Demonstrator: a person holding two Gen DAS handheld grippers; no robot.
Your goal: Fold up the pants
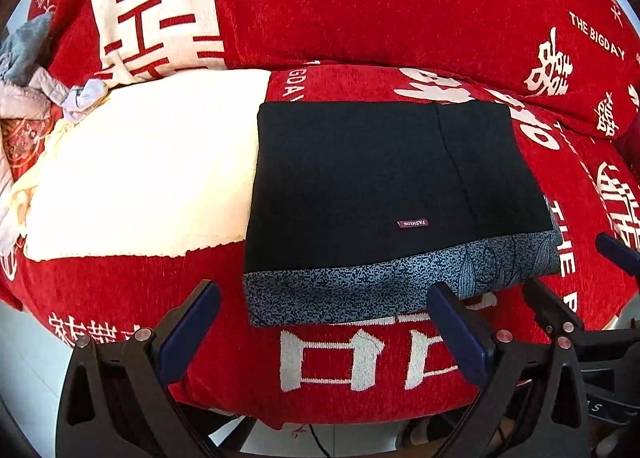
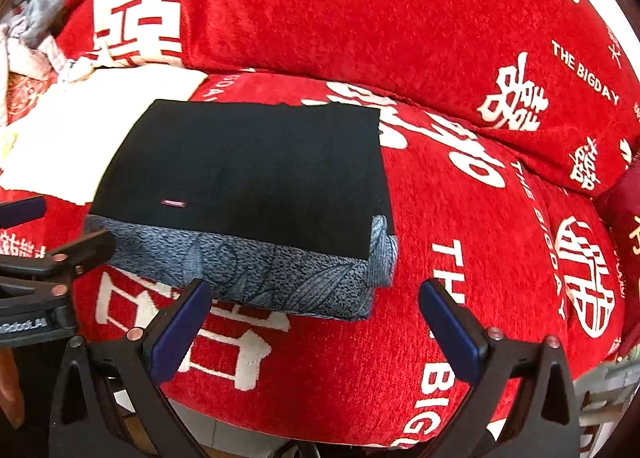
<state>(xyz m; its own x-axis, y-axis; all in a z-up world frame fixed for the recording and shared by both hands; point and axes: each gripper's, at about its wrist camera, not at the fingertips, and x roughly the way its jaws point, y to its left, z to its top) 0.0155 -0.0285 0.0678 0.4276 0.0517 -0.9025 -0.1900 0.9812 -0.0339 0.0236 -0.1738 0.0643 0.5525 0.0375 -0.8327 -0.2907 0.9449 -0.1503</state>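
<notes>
pants folded into a flat black rectangle, speckled blue waistband along near edge, lying on red sofa seat cushion | cream blanket touching pants' left edge | left tongs spread, empty, just short of waistband (not touching) | right tongs spread, empty, near waistband's right corner

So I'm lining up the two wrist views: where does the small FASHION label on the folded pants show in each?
Left wrist: FASHION label, lower centre-right of the folded pants.
Right wrist: label, left of centre, blurred.
Shared landmark: blue patterned band just below it.
</notes>
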